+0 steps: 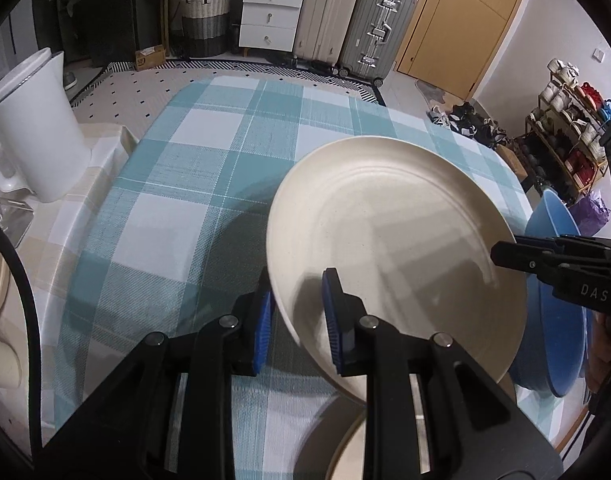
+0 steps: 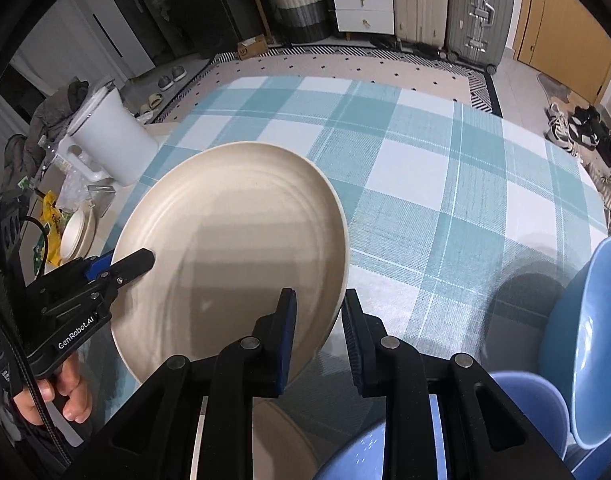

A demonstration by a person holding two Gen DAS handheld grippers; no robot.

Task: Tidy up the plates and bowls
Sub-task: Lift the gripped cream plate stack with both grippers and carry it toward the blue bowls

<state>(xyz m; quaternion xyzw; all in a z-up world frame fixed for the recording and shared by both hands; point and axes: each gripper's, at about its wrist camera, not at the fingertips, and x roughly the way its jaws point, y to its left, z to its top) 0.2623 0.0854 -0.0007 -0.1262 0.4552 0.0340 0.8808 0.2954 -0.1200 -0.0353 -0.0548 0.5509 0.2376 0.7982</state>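
Note:
A large cream plate (image 1: 389,240) (image 2: 233,240) hangs tilted above the plaid tablecloth (image 1: 193,152), gripped at opposite rims. My left gripper (image 1: 299,314) is shut on its near-left rim, and its fingertips (image 2: 143,259) show at the plate's left edge in the right wrist view. My right gripper (image 2: 319,330) is shut on the near-right rim, and its fingertips (image 1: 505,254) show at the plate's right edge in the left wrist view. A blue bowl (image 1: 561,332) (image 2: 597,340) stands on edge to the right. Below lie another cream plate (image 1: 345,444) (image 2: 281,440) and a blue dish (image 2: 365,452).
A white pitcher (image 1: 37,128) (image 2: 113,140) stands at the table's left side, with stacked cream dishes (image 2: 75,232) and clutter near it. Beyond the table are a rug, drawers, suitcases and a shoe rack (image 1: 565,140).

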